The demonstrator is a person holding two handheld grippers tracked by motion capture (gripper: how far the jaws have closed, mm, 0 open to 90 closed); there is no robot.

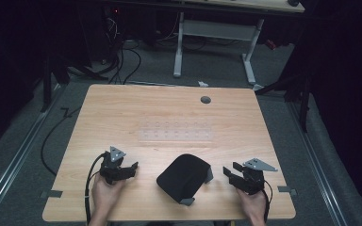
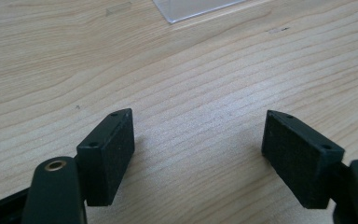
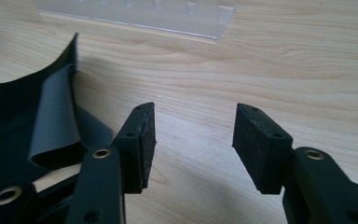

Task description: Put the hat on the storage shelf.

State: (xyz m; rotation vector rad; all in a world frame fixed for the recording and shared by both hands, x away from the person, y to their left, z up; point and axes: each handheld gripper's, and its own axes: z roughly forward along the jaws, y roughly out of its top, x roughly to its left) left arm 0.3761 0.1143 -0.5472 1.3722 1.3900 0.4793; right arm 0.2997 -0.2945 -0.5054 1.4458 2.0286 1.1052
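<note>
In the high view, a folded black sheet (image 1: 185,178) with a grey underside lies on the pale wood-grain table (image 1: 122,108), curled into a rounded hump with 2 grey corners peeking out at its right and lower edges. The left gripper (image 1: 131,169) rests to the left of the sheet, well apart from it, and the right gripper (image 1: 231,175) sits just right of the sheet, near its grey corner but not touching; each is matt black with a grey 3-cornered plate on top and a hand behind it. Beyond the sheet lies a flat clear plastic tray (image 1: 176,132) with 2 rows of small dimples, and farther off a round grey grommet (image 1: 205,100) is set in the table. Bare wood lies open between sheet and tray. No writing can be read. In the left gripper view, the left gripper (image 2: 198,154) has its jaws released and wide apart over bare wood, their pads rough and felt-like, with a corner of the clear tray (image 2: 191,9) ahead. In the right gripper view, the right gripper (image 3: 193,144) stands open with nothing between its jaws; the sheet (image 3: 51,121) curls up smooth and thin just left of its left jaw, and the clear tray (image 3: 168,16) lies beyond.
</note>
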